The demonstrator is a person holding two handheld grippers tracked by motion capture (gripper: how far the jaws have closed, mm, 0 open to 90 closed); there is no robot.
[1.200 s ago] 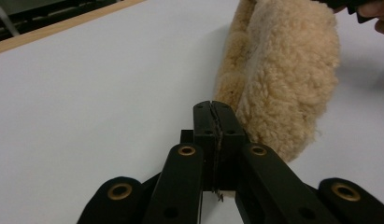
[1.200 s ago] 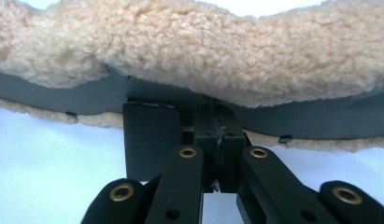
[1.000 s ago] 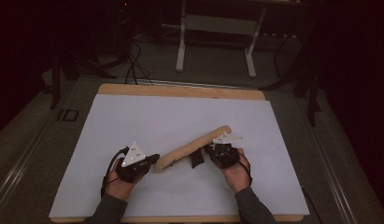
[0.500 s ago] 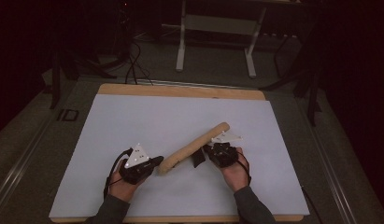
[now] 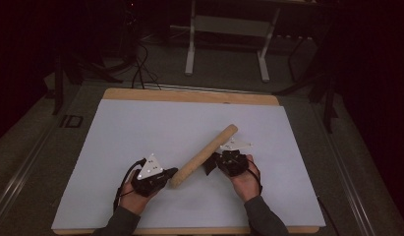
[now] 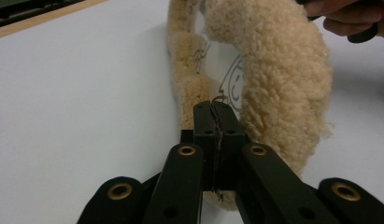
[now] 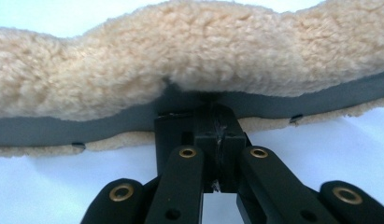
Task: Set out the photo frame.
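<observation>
A long tan fleece pad (image 5: 204,155), rolled into a tube, lies slanted across the white table top (image 5: 140,128). My left gripper (image 5: 171,172) is shut on its near, lower end. In the left gripper view the jaws (image 6: 214,105) pinch an edge of the fleece pad (image 6: 273,70), whose pale inner face carries a printed drawing. My right gripper (image 5: 209,164) holds the pad from the right side, about midway along. In the right gripper view it (image 7: 213,109) is shut on the grey lining (image 7: 63,126) below the fleece pad (image 7: 189,60).
The white sheet covers a wooden board whose edge (image 5: 189,95) shows at the far side. A metal stand (image 5: 229,29) and cables (image 5: 140,64) sit on the dark floor beyond. The person's right hand (image 6: 348,18) appears at the top right of the left gripper view.
My left hand has drifted slightly right and nearer the front edge, and the pad's near end went with it. The right hand has barely moved.
</observation>
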